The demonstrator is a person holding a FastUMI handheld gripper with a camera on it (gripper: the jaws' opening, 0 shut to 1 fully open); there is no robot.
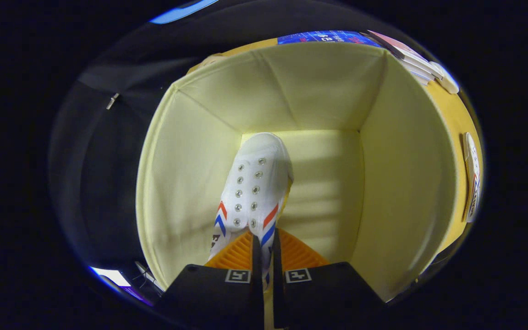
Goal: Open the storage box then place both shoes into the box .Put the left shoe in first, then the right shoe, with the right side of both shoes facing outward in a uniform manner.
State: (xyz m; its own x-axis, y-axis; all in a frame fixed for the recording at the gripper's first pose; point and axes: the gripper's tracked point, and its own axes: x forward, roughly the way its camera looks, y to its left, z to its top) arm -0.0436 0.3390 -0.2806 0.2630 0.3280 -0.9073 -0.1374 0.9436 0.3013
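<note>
Looking down into an open storage box [190, 151] with pale yellow fabric walls and floor. Left of the box's middle, a white shoe [255, 183] with metal eyelets and red and blue chevron stripes hangs inside, toe pointing down toward the floor. The fingers [241, 254] are nearly closed, pinching the shoe's rear edge between them. At the far right, outside the box wall, a second white shoe [472, 183] lies on the yellow worktop [452, 114].
</note>
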